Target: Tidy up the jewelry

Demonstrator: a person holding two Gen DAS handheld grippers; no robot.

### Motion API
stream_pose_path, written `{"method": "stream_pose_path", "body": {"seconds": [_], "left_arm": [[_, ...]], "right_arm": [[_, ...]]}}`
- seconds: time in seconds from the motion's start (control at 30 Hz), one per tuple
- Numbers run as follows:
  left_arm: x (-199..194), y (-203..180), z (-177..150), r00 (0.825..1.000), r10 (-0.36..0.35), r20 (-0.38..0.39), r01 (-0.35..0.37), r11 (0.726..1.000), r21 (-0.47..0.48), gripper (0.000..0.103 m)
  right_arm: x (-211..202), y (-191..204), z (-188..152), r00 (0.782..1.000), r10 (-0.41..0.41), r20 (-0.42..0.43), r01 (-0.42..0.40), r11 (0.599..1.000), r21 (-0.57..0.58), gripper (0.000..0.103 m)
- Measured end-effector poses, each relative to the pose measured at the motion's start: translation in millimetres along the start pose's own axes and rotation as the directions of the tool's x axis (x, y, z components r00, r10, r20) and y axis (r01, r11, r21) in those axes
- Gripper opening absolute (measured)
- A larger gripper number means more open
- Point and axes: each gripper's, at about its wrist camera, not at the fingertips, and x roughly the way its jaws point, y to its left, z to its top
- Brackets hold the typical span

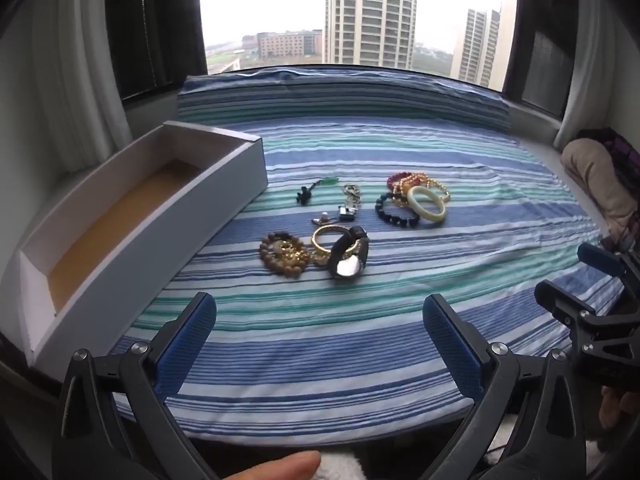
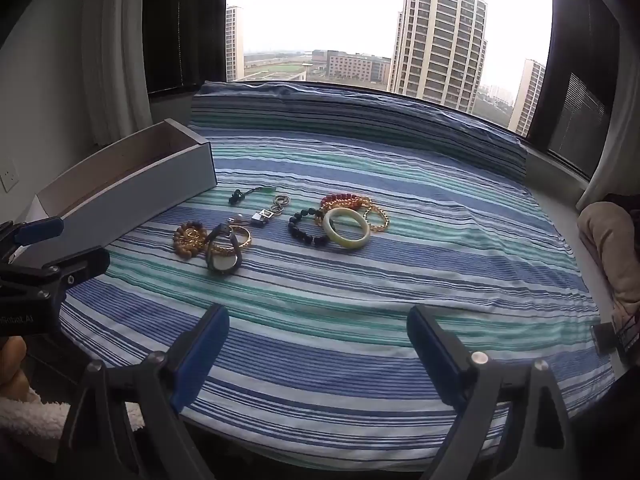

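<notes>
Jewelry lies in a loose cluster on a striped cloth (image 1: 360, 320). A black watch (image 1: 349, 256) rests on a gold bangle (image 1: 329, 239), beside a brown bead bracelet (image 1: 282, 256). A pale green jade bangle (image 1: 426, 205), a dark bead bracelet (image 1: 394, 212) and red and gold bracelets (image 1: 412, 182) lie to the right. A long empty white box (image 1: 132, 216) stands at the left. My left gripper (image 1: 320, 340) is open and empty, short of the watch. My right gripper (image 2: 318, 344) is open and empty, short of the jade bangle (image 2: 345, 227). The box shows at the left (image 2: 132, 188).
The cloth (image 2: 360, 300) covers a window ledge with a striped bolster (image 1: 344, 96) along the glass. Curtains hang at both sides. A beige cushion (image 1: 596, 176) lies at the far right. Small pendants and rings (image 1: 350, 196) sit mid-cluster.
</notes>
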Motion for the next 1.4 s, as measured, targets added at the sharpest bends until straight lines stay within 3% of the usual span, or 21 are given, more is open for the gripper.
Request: {"method": "stream_pose_path", "body": {"seconds": [1.4], "left_arm": [[-1.1,3.3,1.9,1.0,0.021,-0.02,-0.021,1.0,-0.002,0.103]], "right_arm": [[-2.2,3.2,-1.5,1.0,0.009,-0.007,-0.009,1.0,0.005,0.093]]}}
